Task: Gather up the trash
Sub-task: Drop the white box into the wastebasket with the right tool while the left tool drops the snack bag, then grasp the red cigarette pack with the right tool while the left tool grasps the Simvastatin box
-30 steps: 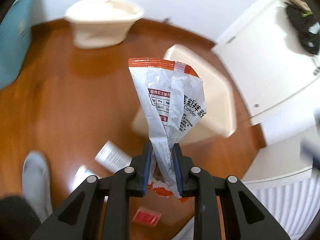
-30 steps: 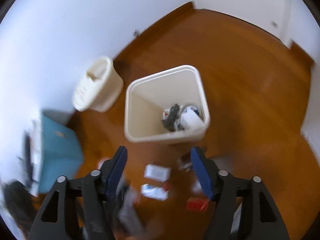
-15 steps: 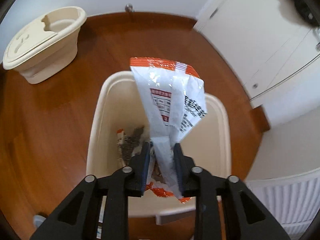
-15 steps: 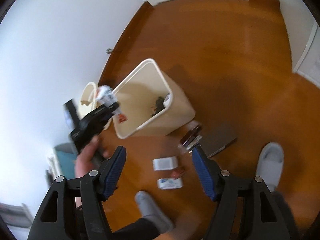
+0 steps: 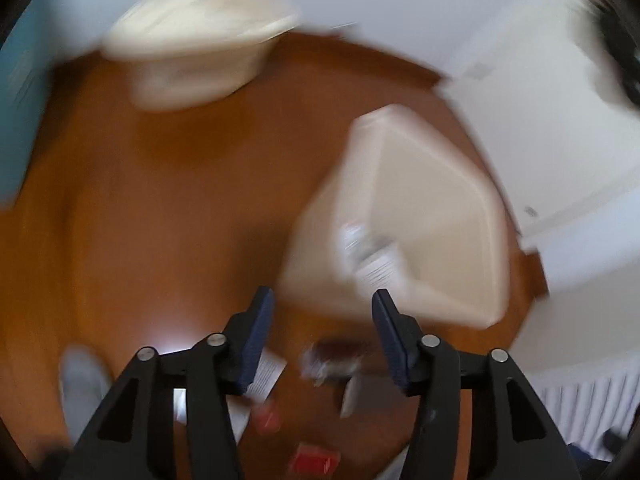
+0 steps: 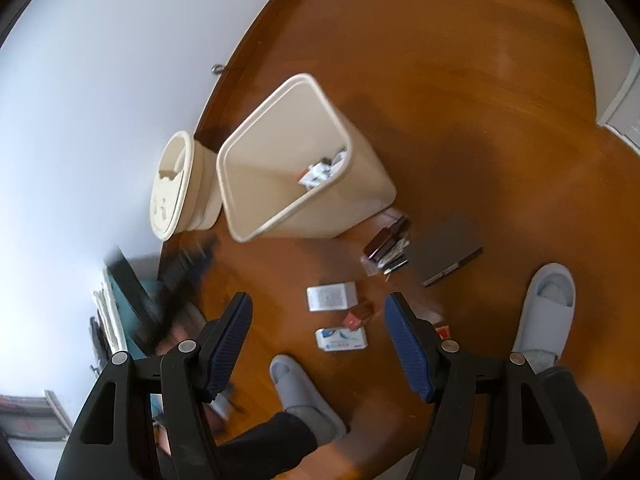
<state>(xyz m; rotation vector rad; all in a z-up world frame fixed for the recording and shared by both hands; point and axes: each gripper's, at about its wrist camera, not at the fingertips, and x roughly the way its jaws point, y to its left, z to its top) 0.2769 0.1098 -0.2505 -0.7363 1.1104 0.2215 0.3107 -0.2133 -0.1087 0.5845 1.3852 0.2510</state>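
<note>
While the jaws of the left gripper (image 5: 322,306) are opening, nothing is seen between their blue pads; the left wrist view is heavily blurred. Just beyond the right pad, a white printed wrapper (image 5: 370,254) is seen at the near rim of the cream trash bin (image 5: 436,216), apparently released and dropping in, though blur prevents certainty. The jaws of the right gripper (image 6: 318,322) are spread wide and hold nothing.

Between those right jaws, low in the right wrist view, loose trash is seen on the wooden floor (image 6: 460,80): a white printed box (image 6: 331,296), a small red packet (image 6: 352,321) beside it, and a white-and-blue tissue pack (image 6: 341,339) just below. A bundle of dark cards or packets (image 6: 388,250) and a flat dark booklet (image 6: 448,254) lie to the right, near the foot of the bin. Scraps are already visible inside the bin at centre frame. A second cream container (image 6: 176,188) stands touching the bin's left side. Grey slippers (image 6: 548,308) are seen at the lower right and lower centre.

The release is judged nearly finished. For it to be done well, the left jaws should be kept over the bin mouth until the wrapper is fully clear of the pads. The white box is probably the easiest next pick, with the right jaws lowered squarely over its short sides.
</note>
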